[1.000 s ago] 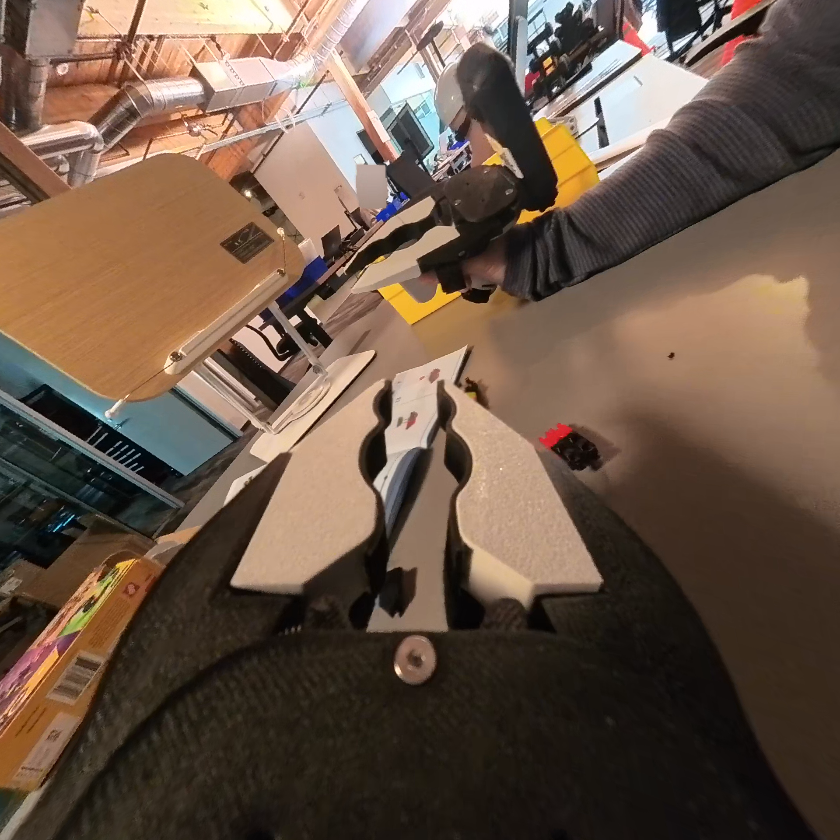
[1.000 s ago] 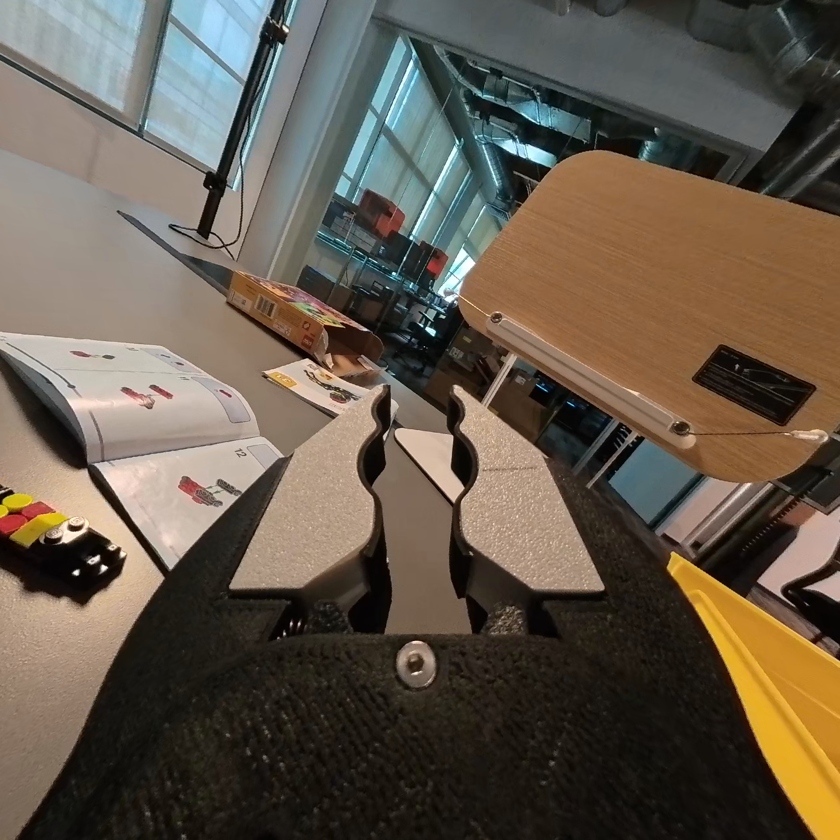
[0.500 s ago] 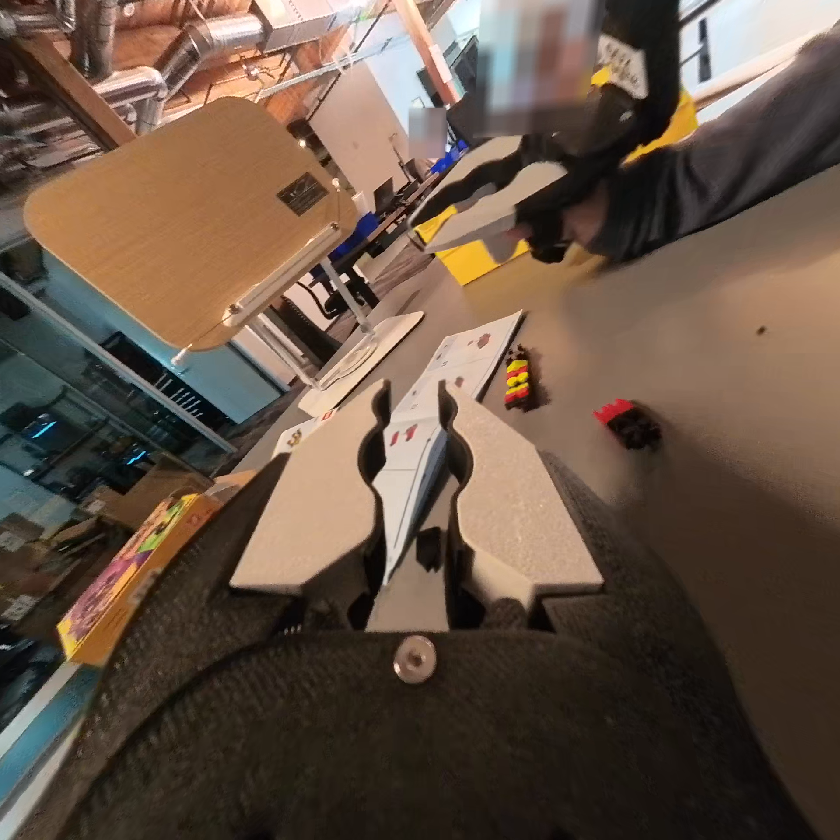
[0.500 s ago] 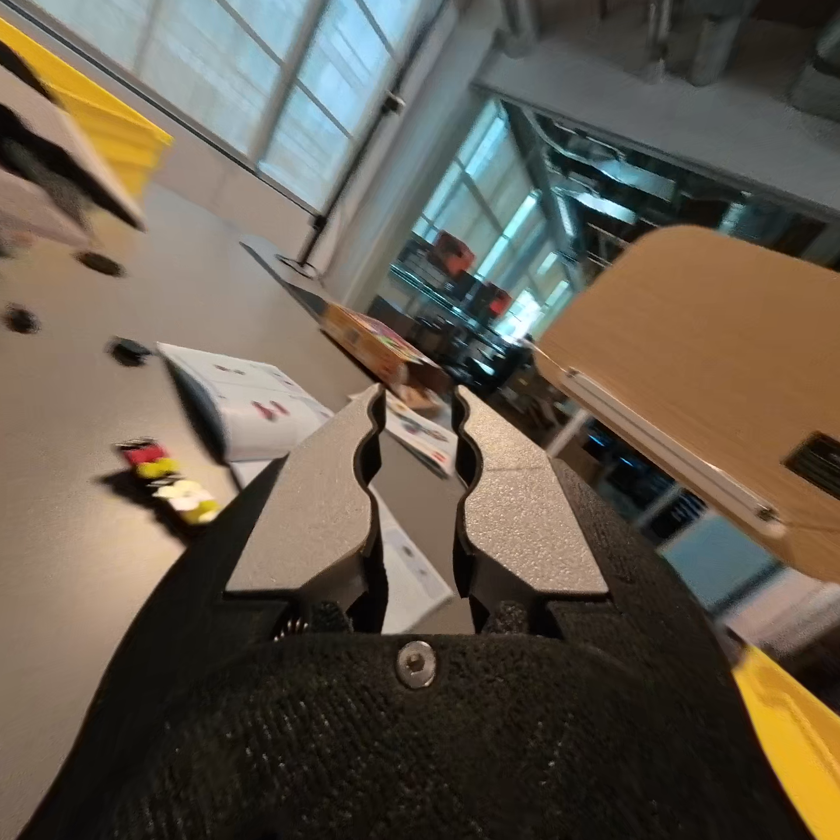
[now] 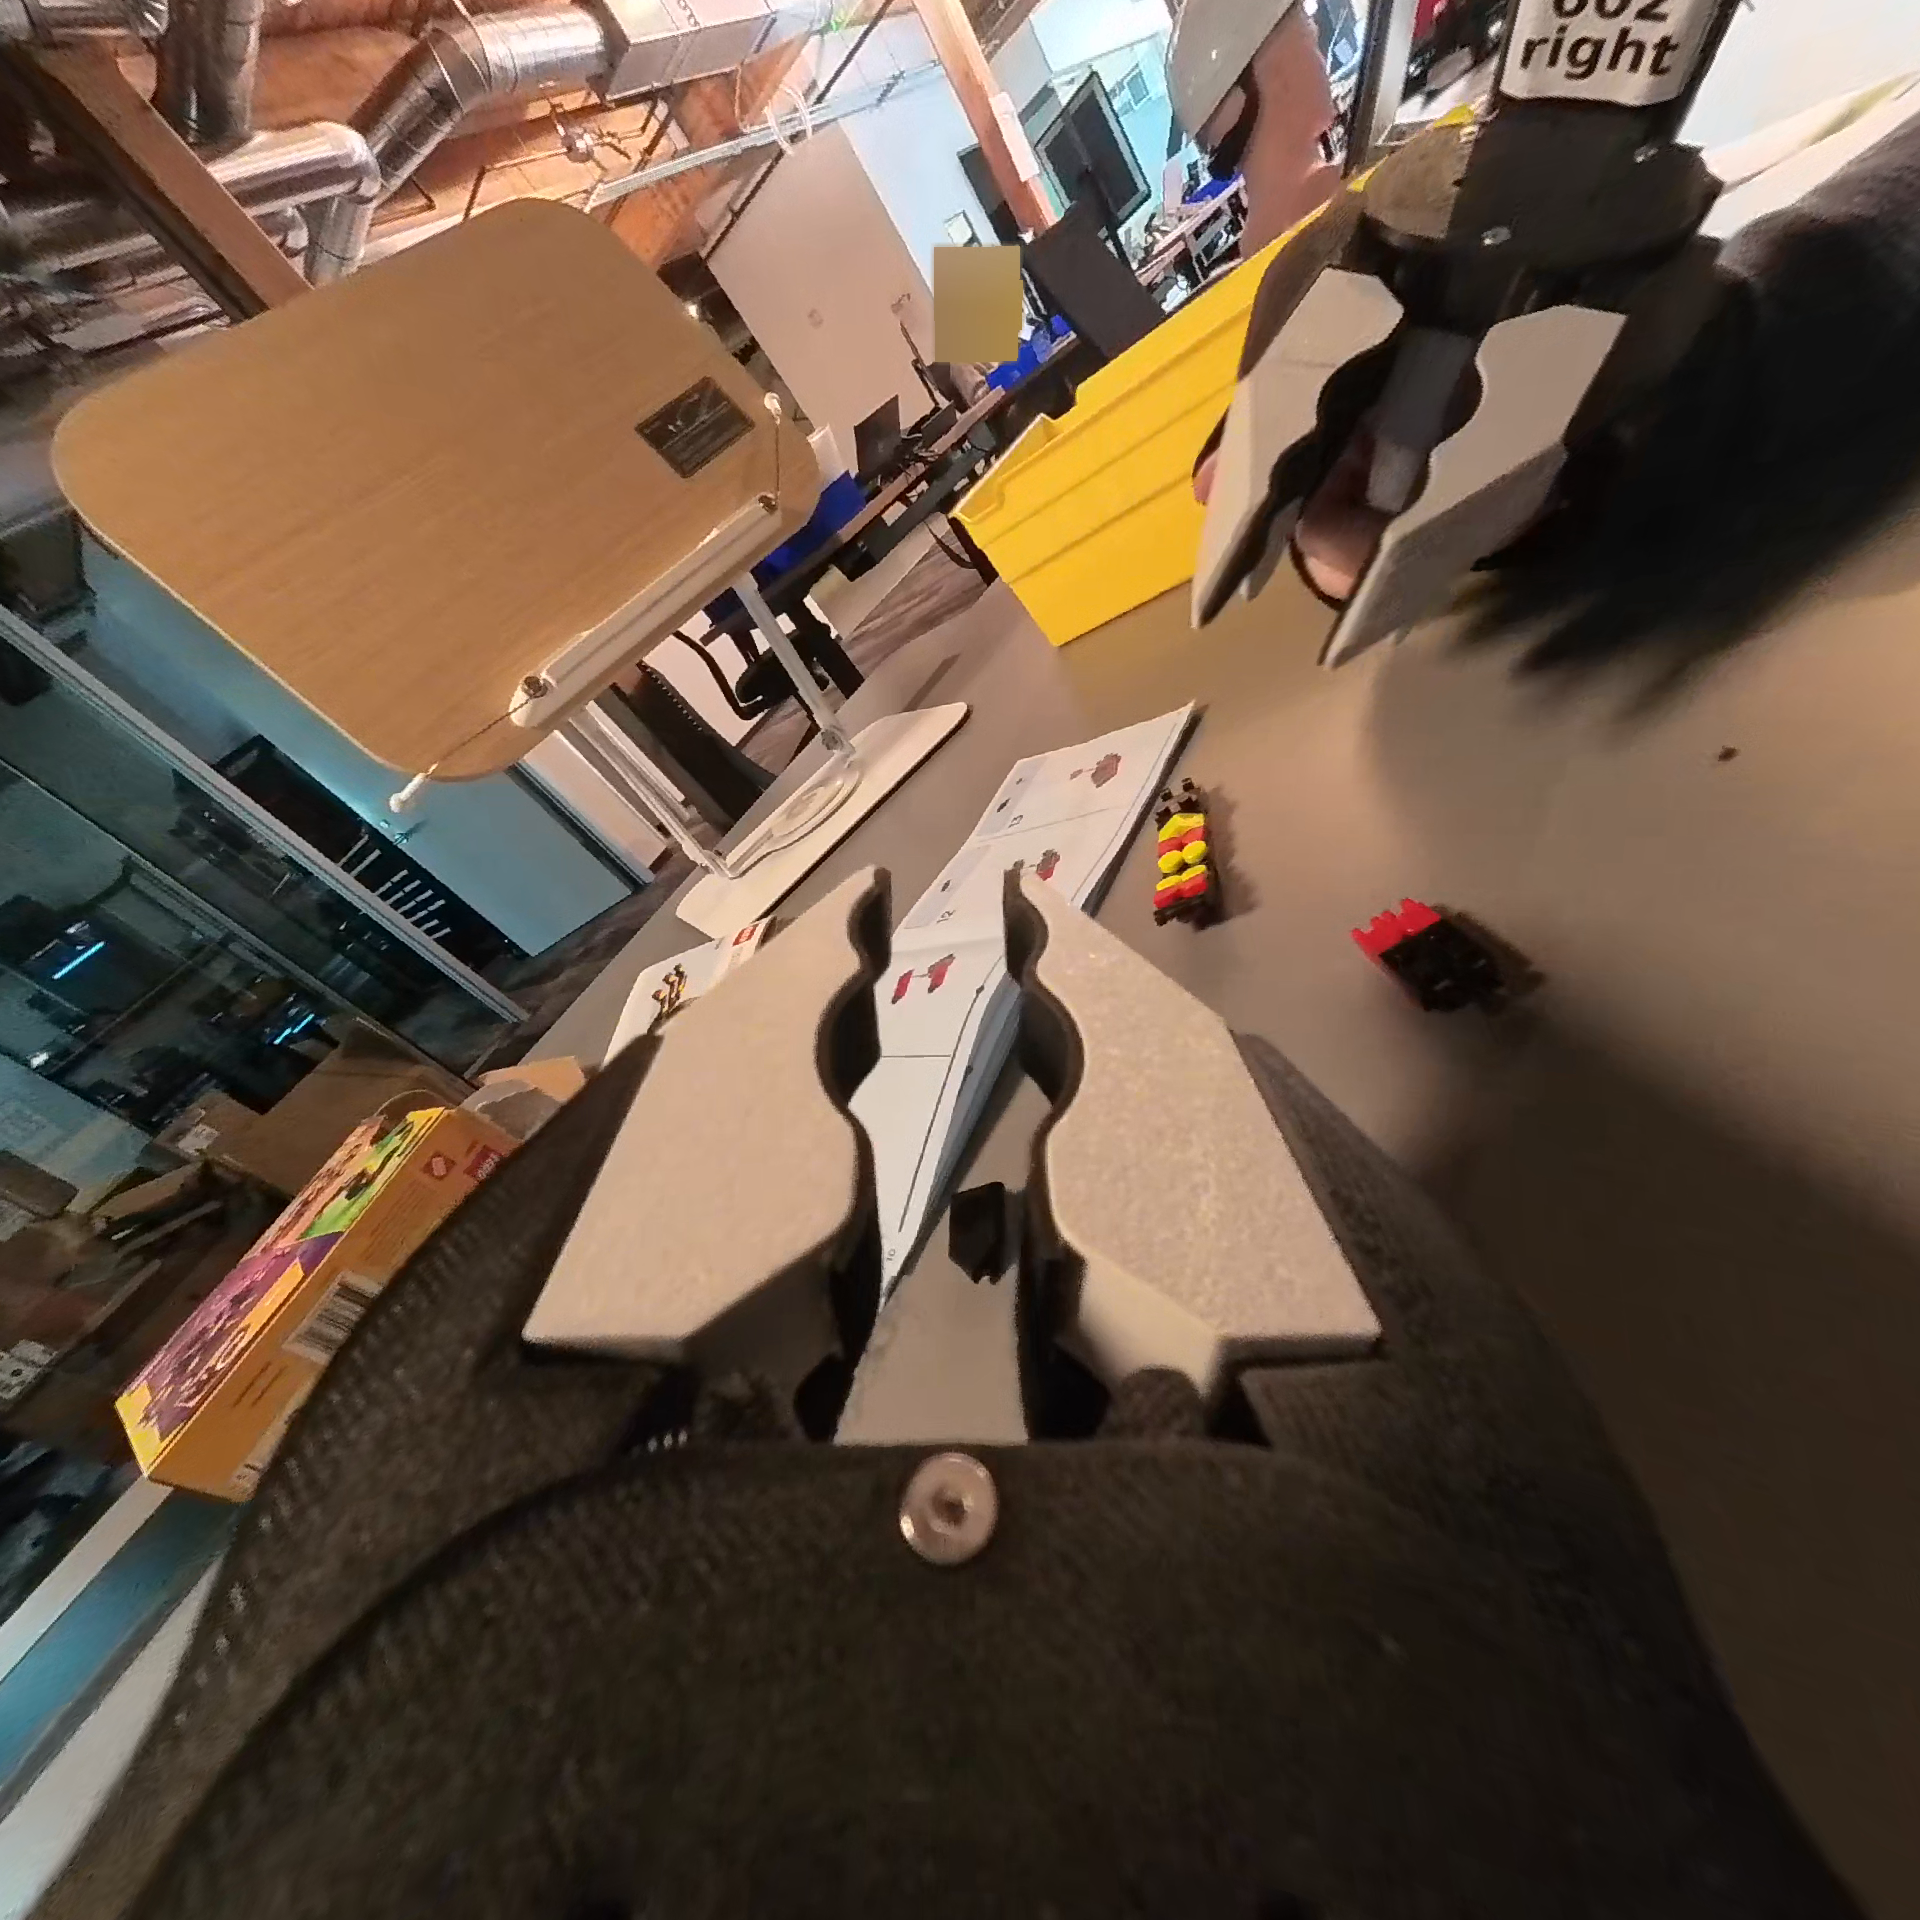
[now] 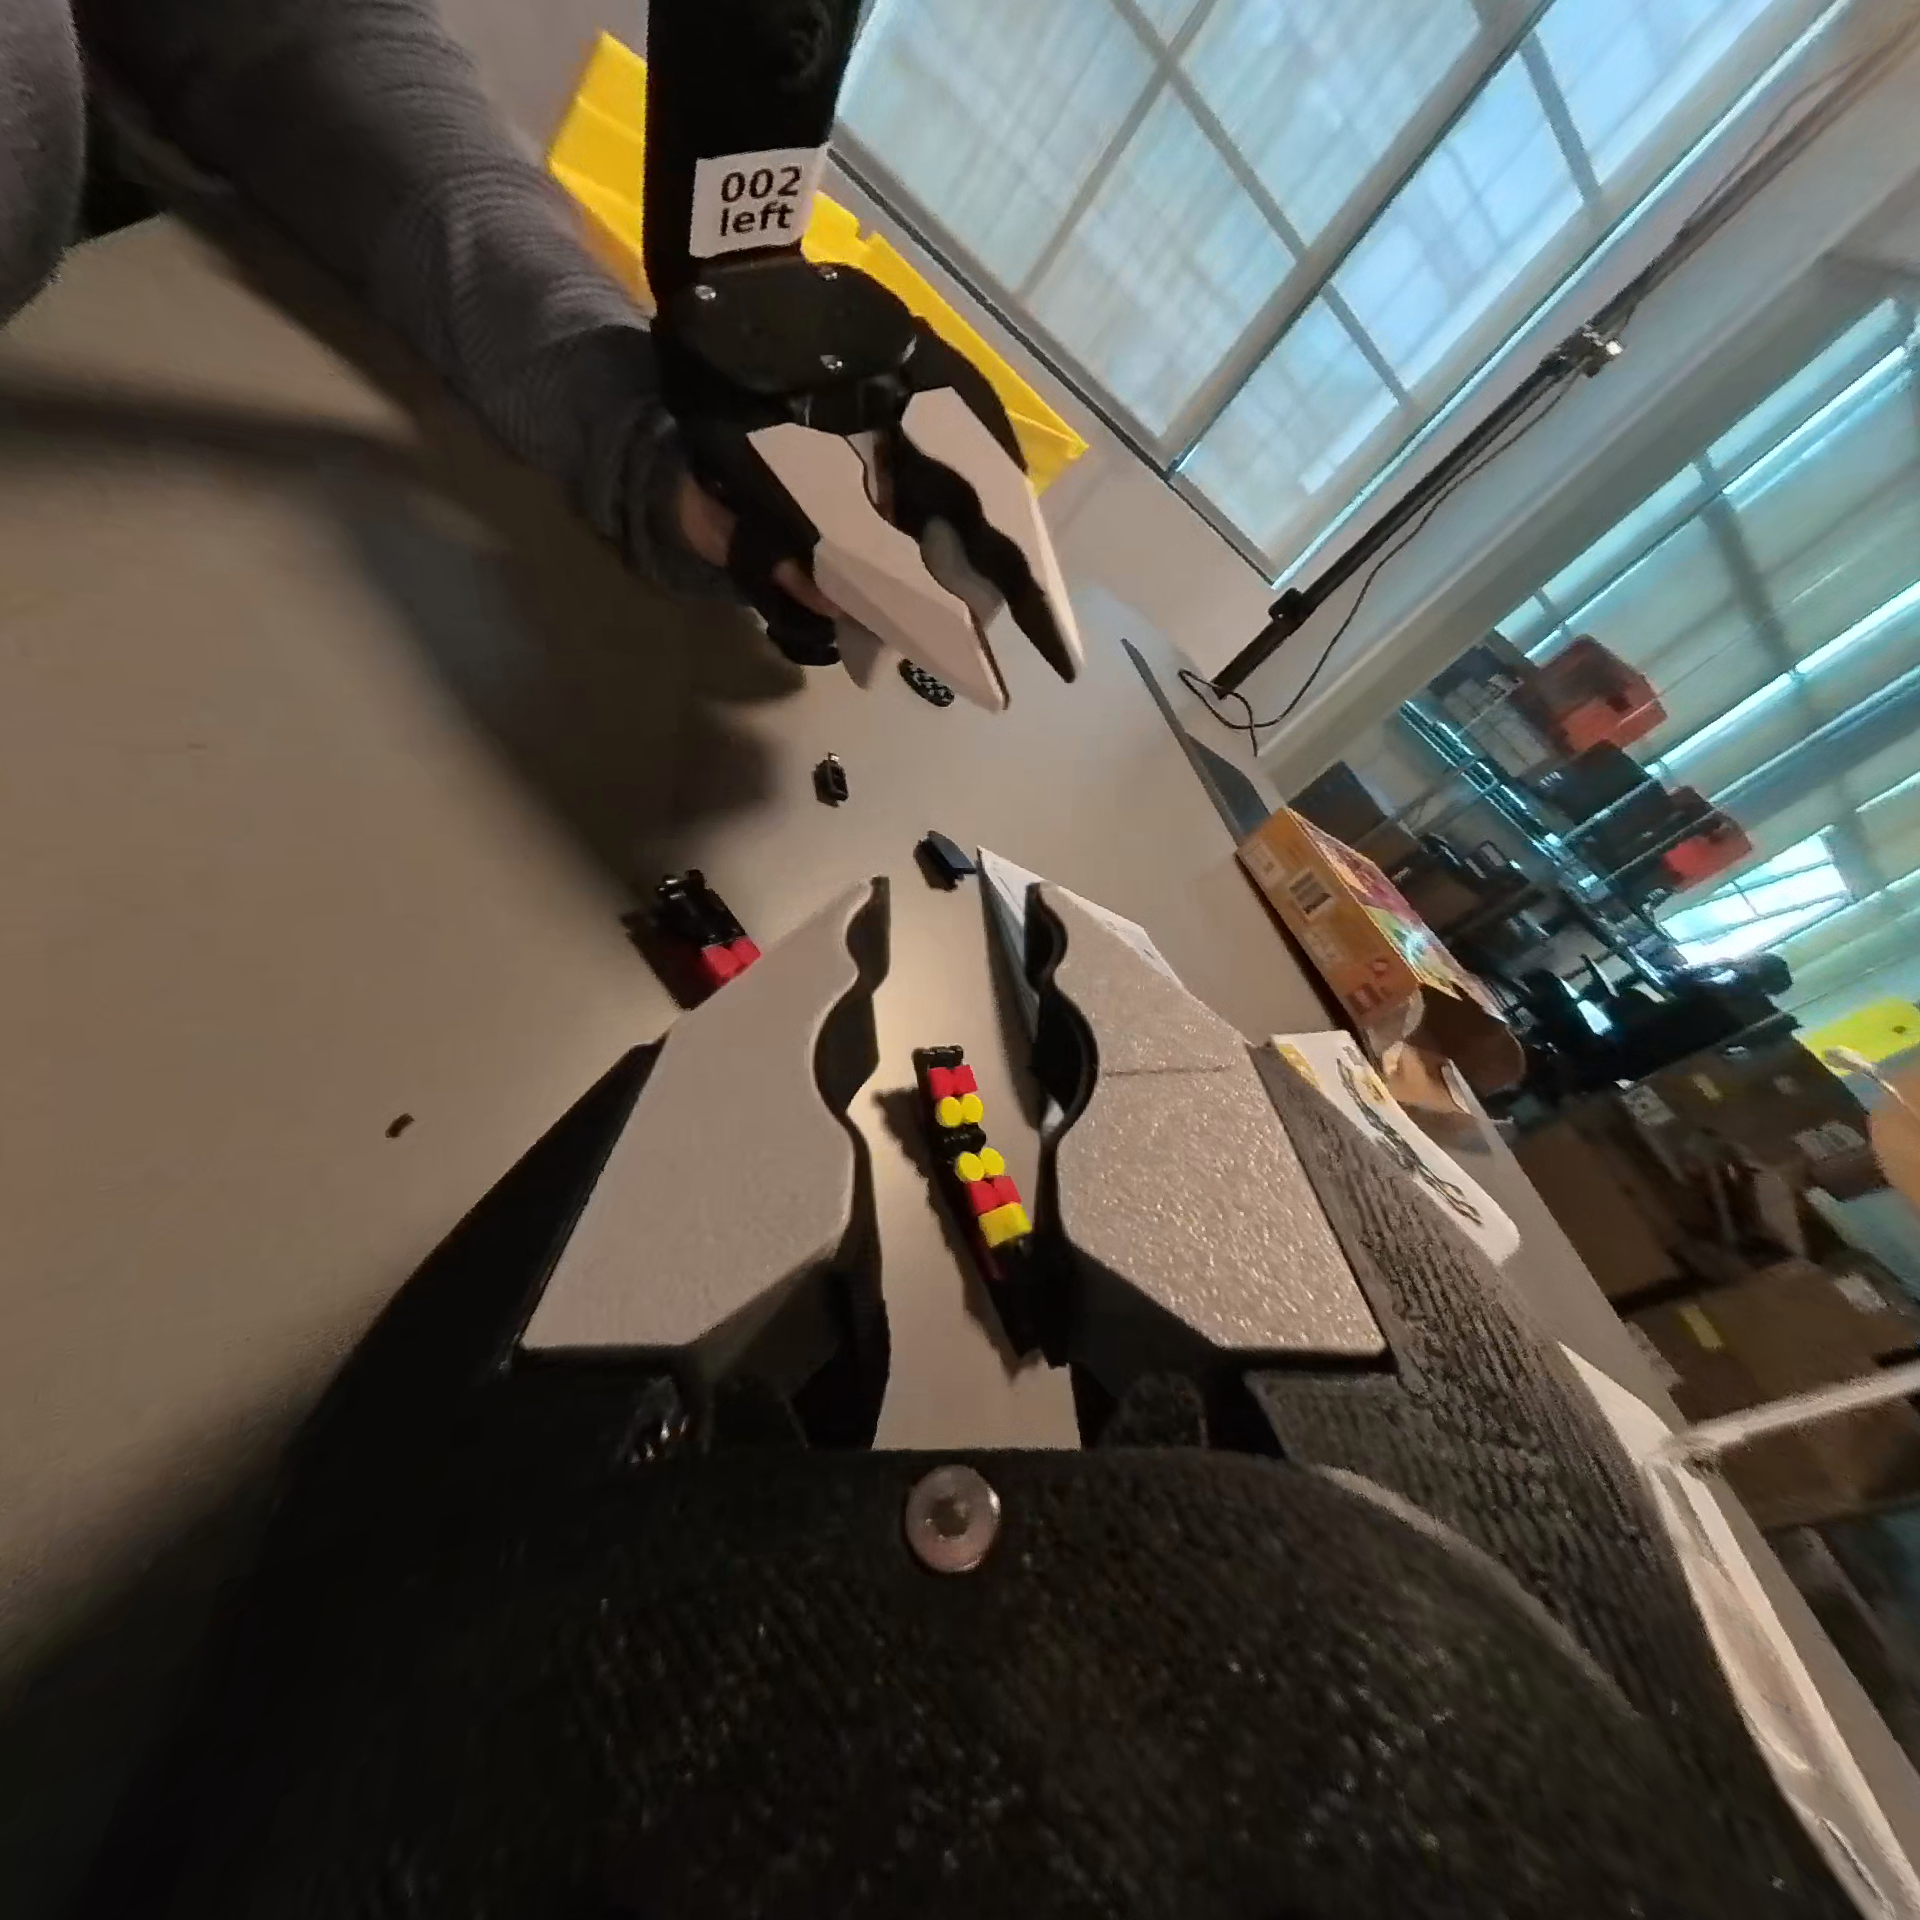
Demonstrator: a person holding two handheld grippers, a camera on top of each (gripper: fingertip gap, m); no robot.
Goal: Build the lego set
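While the right gripper (image 6: 956,904) hovers with its jaws parted and empty directly above the striped red, yellow and black strip assembly (image 6: 971,1153), the left gripper (image 5: 945,894) also hangs released, holding nothing, over the open instruction booklet (image 5: 1081,800) just beside that strip. A second red-and-black sub-assembly (image 5: 1439,951) lies near the strip on its far side from the booklet, and small black loose parts (image 6: 831,779) lie beyond it on the table (image 5: 1662,1143). Judged from this, the build is partial: two sub-assemblies exist, unjoined, with loose parts unfitted.

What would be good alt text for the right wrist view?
The right gripper, jaws open, hovers above a long lego strip with red and yellow studs on a grey table. Beyond it, the left gripper hangs open above small black pieces.
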